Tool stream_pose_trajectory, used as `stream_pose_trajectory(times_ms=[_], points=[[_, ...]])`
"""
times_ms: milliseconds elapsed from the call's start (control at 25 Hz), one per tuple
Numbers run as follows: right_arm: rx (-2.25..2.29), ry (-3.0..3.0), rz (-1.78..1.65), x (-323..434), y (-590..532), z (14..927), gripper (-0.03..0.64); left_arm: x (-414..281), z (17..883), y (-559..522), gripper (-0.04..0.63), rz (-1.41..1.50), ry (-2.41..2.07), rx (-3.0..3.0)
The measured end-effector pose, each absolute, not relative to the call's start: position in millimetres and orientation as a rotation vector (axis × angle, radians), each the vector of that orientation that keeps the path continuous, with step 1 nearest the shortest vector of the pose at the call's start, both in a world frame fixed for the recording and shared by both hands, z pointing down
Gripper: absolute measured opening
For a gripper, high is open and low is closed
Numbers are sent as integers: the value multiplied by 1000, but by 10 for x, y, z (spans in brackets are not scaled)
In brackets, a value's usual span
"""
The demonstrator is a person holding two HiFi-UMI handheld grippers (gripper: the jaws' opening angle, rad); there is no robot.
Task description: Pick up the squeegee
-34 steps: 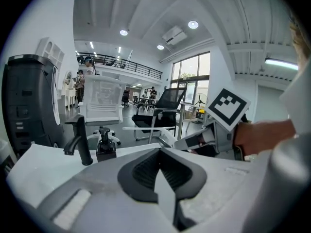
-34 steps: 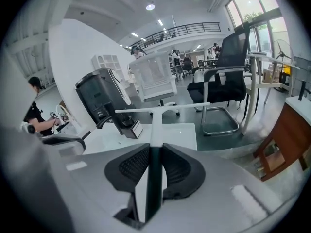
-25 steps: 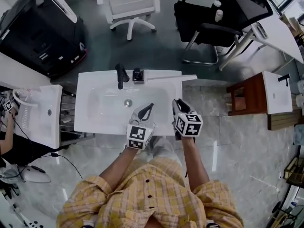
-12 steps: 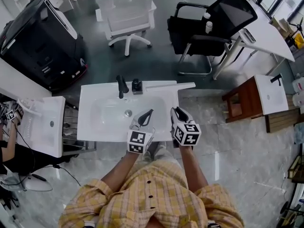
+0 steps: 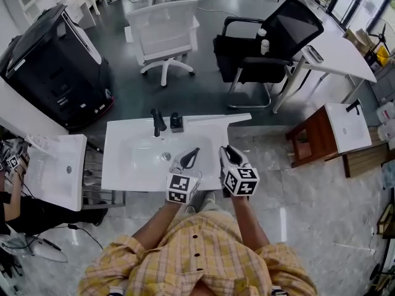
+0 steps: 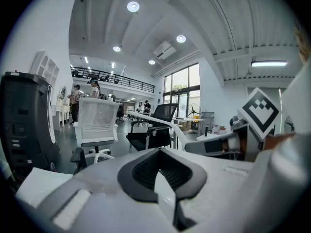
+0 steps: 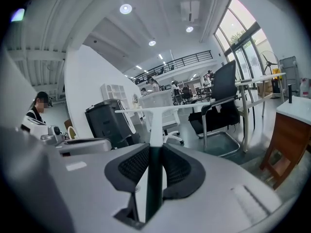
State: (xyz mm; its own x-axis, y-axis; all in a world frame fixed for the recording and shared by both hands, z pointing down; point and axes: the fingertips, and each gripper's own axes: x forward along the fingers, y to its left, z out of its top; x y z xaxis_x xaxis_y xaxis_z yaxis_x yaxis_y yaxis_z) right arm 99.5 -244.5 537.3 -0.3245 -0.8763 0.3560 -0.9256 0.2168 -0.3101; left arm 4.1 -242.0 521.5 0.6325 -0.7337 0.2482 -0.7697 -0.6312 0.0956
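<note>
The right gripper (image 5: 228, 150) is clenched on the dark handle of the squeegee (image 5: 217, 118), and the right gripper view shows the handle standing upright between the jaws with the white blade crossing above it like a T. In the head view that blade lies over the far right edge of the white tabletop (image 5: 123, 172), which has a shallow basin sunk into it. The left gripper (image 5: 187, 155) hangs just beside the right one over the near side of the basin, its jaws apart and nothing between them. A black faucet (image 5: 157, 121) stands at the far rim, with a small dark fitting (image 5: 176, 121) next to it. The floor under the tabletop is pale and glossy; beyond it the floor is dark grey. On that floor stand a white mesh chair (image 5: 164, 32), a black chair (image 5: 265, 42) and, at the left, a black machine (image 5: 52, 60). A white desk (image 5: 336, 48) runs along the right, and a brown stand (image 5: 311, 134) sits near it.
</note>
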Motion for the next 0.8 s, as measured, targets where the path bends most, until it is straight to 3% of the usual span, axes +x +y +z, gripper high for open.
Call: stream_pose_trajectory(times_ms=[800], points=[[1753, -2468, 642, 1027, -2561, 5043, 86, 66, 5093, -2481, -3, 250, -1280, 2683]])
